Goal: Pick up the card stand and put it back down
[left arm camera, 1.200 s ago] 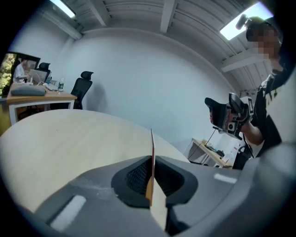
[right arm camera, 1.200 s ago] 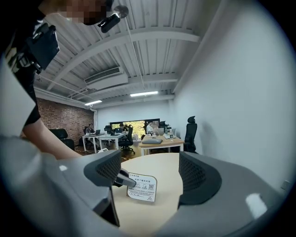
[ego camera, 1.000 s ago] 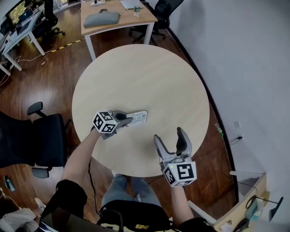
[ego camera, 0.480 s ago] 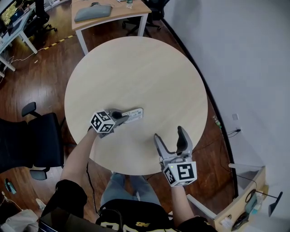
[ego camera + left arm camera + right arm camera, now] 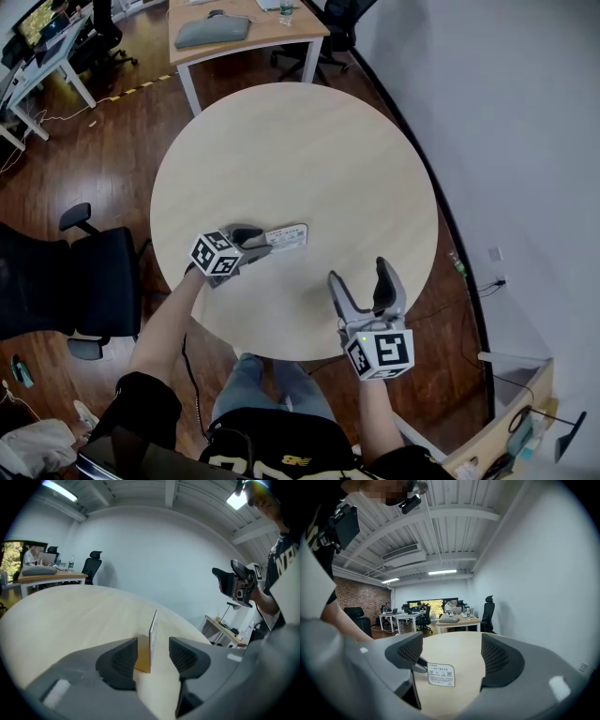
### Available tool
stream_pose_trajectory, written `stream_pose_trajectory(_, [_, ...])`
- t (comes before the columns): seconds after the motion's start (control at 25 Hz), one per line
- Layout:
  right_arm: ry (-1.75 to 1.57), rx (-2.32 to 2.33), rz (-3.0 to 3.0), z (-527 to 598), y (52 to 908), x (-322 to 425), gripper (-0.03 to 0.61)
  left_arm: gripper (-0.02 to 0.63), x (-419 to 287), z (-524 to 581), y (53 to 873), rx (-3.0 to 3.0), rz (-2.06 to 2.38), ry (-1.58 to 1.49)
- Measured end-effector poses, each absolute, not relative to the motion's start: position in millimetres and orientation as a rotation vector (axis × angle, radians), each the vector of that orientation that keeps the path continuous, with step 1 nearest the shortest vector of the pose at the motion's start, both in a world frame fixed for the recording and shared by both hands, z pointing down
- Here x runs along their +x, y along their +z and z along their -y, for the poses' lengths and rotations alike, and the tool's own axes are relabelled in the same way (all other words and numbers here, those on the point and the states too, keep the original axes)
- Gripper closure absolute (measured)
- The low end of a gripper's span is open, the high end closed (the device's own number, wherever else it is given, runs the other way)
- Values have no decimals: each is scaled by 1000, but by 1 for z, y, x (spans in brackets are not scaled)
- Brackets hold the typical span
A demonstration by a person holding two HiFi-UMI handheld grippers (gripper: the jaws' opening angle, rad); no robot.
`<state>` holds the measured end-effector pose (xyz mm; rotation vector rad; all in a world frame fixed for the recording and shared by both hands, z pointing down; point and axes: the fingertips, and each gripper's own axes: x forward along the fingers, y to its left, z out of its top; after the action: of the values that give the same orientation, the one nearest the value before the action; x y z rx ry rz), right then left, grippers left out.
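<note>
The card stand [image 5: 287,236], a small white printed card on a tan base, stands upright on the round light-wood table [image 5: 291,141]. My left gripper [image 5: 255,241] sits low on the table at the stand's left end. In the left gripper view the card stand [image 5: 152,632] is edge-on between the dark pads [image 5: 125,657], with a gap on each side. The left gripper [image 5: 153,654] jaws are opening. My right gripper [image 5: 360,277] hovers open and empty over the table's near edge. It faces the card stand [image 5: 441,674] from the front.
A black office chair [image 5: 89,281] stands left of the table on the wooden floor. A desk [image 5: 246,33] with a grey bag is beyond the table's far side. A white wall [image 5: 506,141] curves close along the right.
The left jaws have parted slightly from the card stand, which rests on the table in the same spot. The right gripper has barely moved.
</note>
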<state>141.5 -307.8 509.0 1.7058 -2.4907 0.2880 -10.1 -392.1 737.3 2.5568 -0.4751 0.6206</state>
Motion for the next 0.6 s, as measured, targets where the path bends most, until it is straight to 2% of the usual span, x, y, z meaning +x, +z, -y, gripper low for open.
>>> stream_pose_trajectory(0.2, [246, 1679, 2576, 311, 487, 132, 192, 394, -33, 391, 682, 2593, 649, 520])
stream_pose_trajectory(0.44, [192, 1626, 2688, 292, 454, 125, 192, 387, -53, 353, 571, 2673, 927, 353])
stream_pose_trajectory(0.6, [166, 1573, 2758, 272, 444, 109, 192, 333, -77, 309, 516, 2697, 1177, 276])
